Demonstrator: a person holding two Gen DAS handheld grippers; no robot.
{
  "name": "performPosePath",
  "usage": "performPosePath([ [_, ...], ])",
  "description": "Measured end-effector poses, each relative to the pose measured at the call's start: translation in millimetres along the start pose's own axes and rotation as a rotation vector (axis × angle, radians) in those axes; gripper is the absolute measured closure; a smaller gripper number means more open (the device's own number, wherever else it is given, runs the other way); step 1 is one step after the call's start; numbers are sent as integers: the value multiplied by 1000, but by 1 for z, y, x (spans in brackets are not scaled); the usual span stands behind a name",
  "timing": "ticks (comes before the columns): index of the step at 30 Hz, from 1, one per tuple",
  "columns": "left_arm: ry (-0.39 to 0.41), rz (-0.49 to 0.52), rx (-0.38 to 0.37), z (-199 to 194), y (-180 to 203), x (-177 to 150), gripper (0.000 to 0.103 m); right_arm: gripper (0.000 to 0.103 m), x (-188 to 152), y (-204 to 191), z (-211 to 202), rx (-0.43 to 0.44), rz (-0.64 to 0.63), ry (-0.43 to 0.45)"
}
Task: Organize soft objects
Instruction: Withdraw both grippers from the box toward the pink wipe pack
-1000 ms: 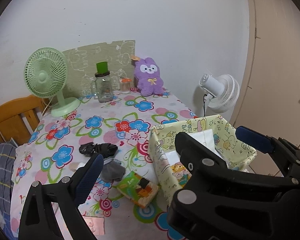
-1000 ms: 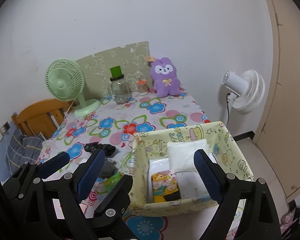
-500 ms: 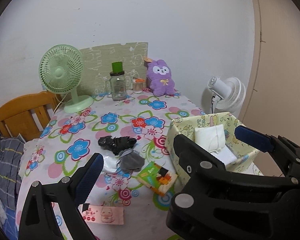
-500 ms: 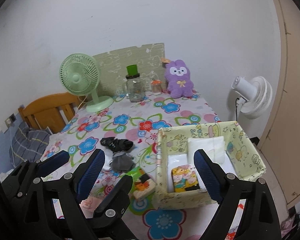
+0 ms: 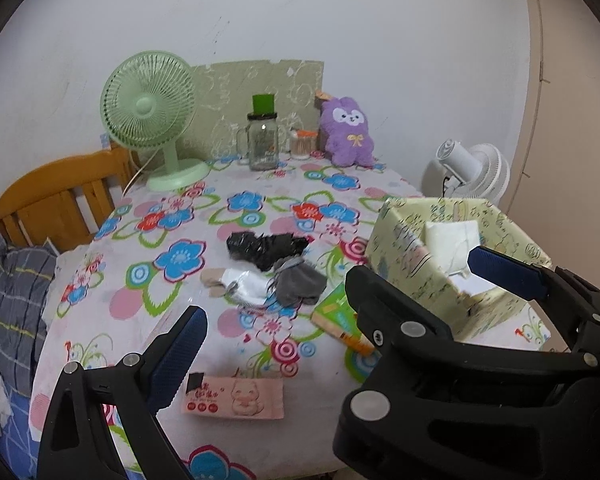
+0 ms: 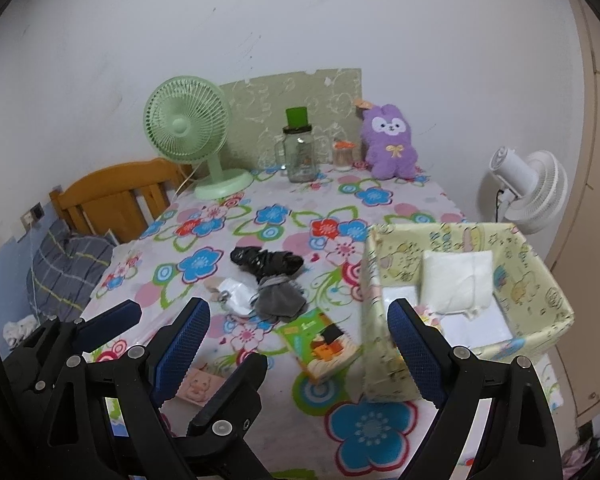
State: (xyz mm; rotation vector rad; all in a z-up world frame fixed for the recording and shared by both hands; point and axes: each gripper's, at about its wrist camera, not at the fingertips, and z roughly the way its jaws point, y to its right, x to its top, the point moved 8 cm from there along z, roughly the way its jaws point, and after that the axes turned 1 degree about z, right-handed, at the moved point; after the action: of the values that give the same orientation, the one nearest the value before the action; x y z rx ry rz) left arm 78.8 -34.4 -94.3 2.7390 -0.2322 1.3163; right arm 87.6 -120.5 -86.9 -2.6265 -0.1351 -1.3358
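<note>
Both sets of jaws wide apart, nothing between them: right gripper (image 6: 298,334) and left gripper (image 5: 332,296) low over the near edge of the floral tabletop (image 6: 260,412). Soft things heaped mid-tabletop, touching: black bundle (image 6: 266,260) at 12 o'clock of the heap, grey cloth (image 6: 280,300) at 5, silvery pouch (image 6: 234,296) at 8. Green packet (image 6: 318,344) just beside the yellow fabric bin (image 6: 384,360), at the bin's 9 o'clock. White pad (image 6: 456,282) already inside the bin. Pink tissue pack (image 5: 234,398) at the near edge, at 6 o'clock of the heap. Purple plush (image 6: 388,146) at the far edge.
</note>
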Motion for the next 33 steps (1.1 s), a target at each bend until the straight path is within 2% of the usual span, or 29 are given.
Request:
performPosePath([
  [12,-88,-59,21,19,-20,-40,4,11,-32,-17,27,48,-10,-62],
  [25,-173,-131,48,38,-35,-82,4,11,-66,-23,48,31,-38,-102],
  [33,-224,-165,30,49,-41,-97,4,11,-78,-27,61,25,-48,-134],
])
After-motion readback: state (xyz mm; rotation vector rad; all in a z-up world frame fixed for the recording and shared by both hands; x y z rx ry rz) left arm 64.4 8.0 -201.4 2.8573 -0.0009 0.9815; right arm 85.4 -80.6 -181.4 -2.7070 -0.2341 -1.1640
